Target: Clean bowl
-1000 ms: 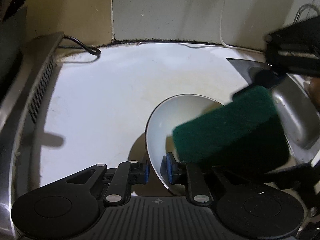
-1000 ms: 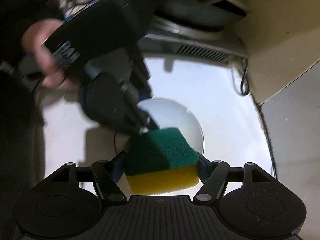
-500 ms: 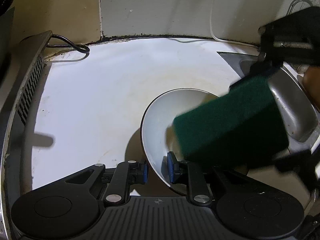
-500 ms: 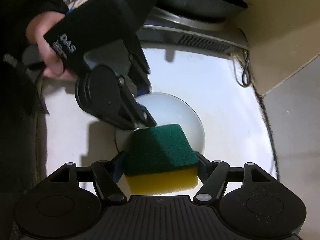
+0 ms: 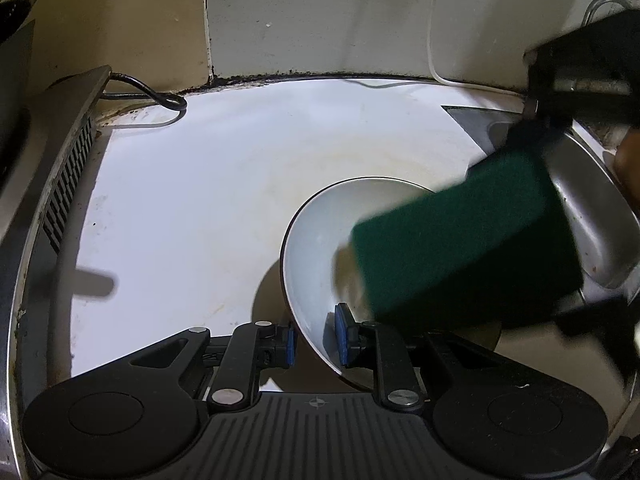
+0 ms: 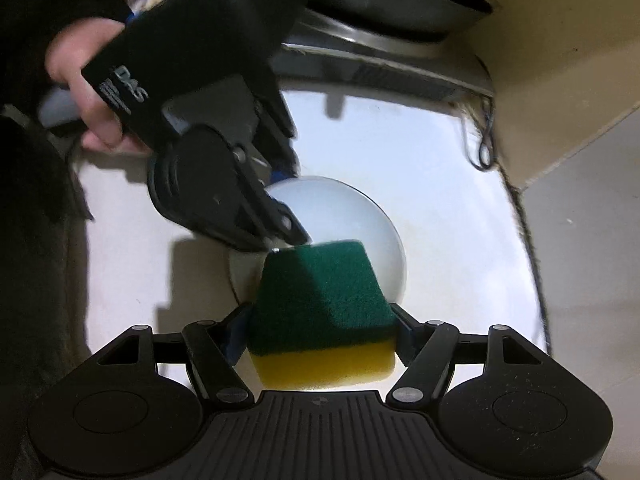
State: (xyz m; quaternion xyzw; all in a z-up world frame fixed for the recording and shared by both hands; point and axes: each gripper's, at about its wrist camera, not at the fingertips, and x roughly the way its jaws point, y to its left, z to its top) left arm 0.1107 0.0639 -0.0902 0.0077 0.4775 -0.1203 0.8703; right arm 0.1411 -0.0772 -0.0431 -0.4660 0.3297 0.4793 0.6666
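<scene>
White letters reading "DAS" stand on the black body of the left claw (image 6: 280,208), on its upper side beside the person's hand (image 6: 84,92), in the right wrist view. A second line of white print sits just below them, too blurred to read. A small compass-like cross mark is moulded into the ribbed black housing at the near edge of each wrist view; it carries no letters. Nothing else in either view bears readable text, numbers or signs.
</scene>
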